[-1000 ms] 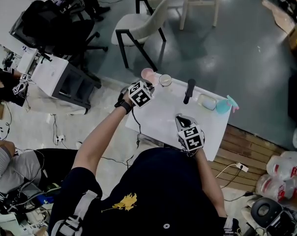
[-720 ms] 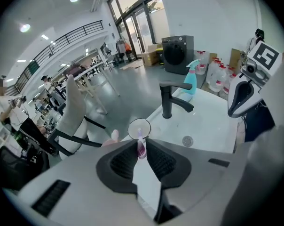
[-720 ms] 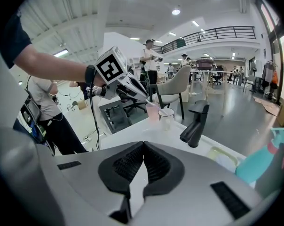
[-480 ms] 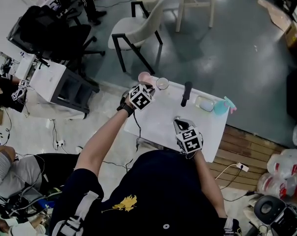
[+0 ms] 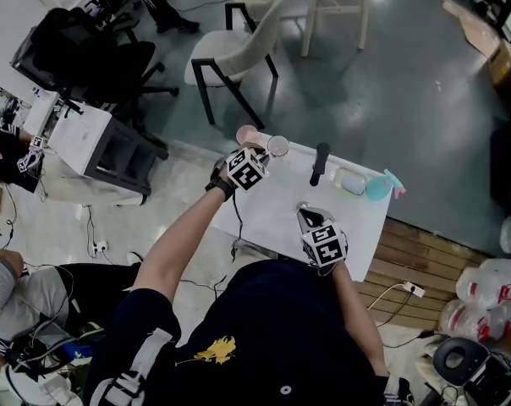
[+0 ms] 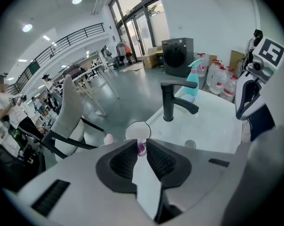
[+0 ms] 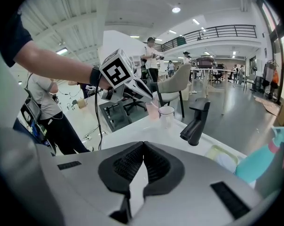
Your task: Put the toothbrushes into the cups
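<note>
Idleness is suggested at the near edge of the white sink counter (image 5: 277, 201), where the right gripper (image 7: 143, 145) is held with its jaws pressed together and nothing between them. It is judged to be parked there so that the way to the cups is left free. Farther off and to the left, the left gripper (image 6: 141, 144) is tilted steeply downward. Its jaws are nearly shut and clamped on a slim purple toothbrush (image 6: 141, 148), of which only a short stub is seen. The brush is held directly before the mouth of the clear round cup (image 6: 138, 131), presumably so that it can be lowered in end-first. Whether it is already past the rim cannot be told. A pale pink cup (image 6: 108, 139) stands just beside the clear one, to its left, at the far corner. The black tap (image 6: 172, 100) stands to the right.
</note>
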The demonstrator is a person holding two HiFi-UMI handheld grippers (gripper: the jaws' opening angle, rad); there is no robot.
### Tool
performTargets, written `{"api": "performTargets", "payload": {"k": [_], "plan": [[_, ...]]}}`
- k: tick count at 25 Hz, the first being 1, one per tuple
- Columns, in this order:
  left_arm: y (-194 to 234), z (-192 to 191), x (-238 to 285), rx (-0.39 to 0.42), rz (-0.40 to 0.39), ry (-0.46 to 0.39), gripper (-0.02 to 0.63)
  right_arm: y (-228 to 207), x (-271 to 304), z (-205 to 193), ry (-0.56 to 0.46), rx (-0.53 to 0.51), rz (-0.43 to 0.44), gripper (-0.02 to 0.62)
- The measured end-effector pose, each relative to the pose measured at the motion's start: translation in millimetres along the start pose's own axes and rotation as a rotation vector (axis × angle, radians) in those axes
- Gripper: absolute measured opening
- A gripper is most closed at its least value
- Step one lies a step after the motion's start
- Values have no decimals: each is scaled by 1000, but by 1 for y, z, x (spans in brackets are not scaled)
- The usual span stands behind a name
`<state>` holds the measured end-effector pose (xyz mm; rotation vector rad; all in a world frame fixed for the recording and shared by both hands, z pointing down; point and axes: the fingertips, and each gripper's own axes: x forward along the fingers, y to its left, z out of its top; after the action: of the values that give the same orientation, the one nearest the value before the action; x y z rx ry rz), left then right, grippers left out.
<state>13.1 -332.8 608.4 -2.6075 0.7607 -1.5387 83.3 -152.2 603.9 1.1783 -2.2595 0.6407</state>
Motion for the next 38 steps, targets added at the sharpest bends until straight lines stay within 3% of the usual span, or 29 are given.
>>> {"api": "performTargets", "payload": {"k": [9,13,15,20,28,34,38], "plan": [[2,17,-4,-31,52,-95,114,-4,0,1,8,13,-14,17],[-15,19,-32,-182,79,-206,112,-10,0,3,39,13,-33,17],[-27,18,-51,-219,105,-246,110,-14,0,16,44,-3,-54,17],[-53,17,-84,-271,136,-323,86,-20,-8,59,-29,-8,-90,17],[-83,12,-144,-339,181,-433,40,9,-38,102,-132,-24,-68,16],[-94,28,-177,-378,196,-559,14,20,-47,110,-181,-26,-98,15],[-105,28,-182,-389,182,-588,14,24,-61,114,-221,-34,-119,15]]}}
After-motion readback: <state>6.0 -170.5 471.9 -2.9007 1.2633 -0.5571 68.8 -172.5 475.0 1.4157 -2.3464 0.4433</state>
